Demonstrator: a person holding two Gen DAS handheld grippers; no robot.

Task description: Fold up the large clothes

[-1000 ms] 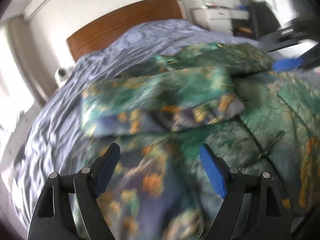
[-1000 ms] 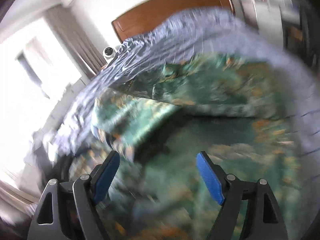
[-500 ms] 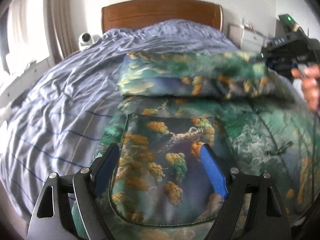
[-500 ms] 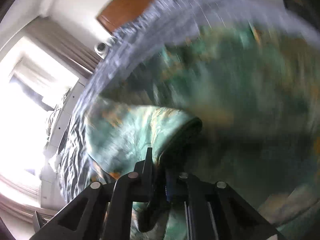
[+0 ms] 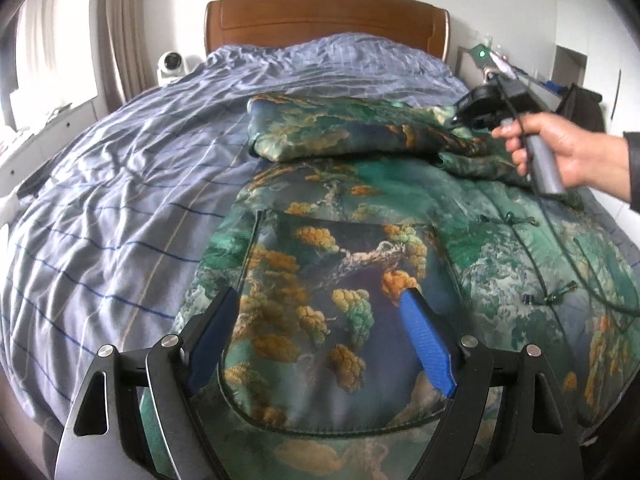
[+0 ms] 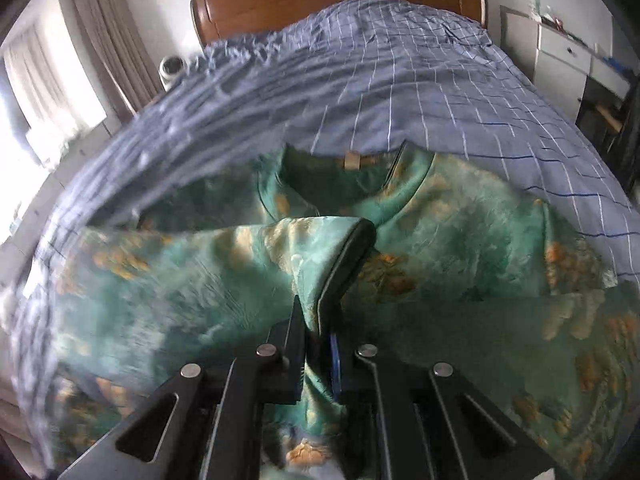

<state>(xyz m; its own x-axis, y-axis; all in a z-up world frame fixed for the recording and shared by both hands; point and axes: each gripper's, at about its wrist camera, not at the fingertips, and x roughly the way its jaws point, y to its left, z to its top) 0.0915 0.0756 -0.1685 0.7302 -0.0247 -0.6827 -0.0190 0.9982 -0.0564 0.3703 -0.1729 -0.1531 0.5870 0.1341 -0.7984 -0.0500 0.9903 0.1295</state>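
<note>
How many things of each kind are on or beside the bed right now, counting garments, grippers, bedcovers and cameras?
Garments: 1, the green satin jacket with orange tree print, its sleeve folded across.
Grippers: 2, the open left gripper and the right gripper shut on the sleeve cuff.
Bedcovers: 1, the blue-grey checked duvet.
Cameras: 1, the small white camera by the wooden headboard.
Total: 5.

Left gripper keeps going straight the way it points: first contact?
Likely the large patch pocket of the green printed jacket, lying between the open left gripper fingers; depth is hard to judge.
</note>
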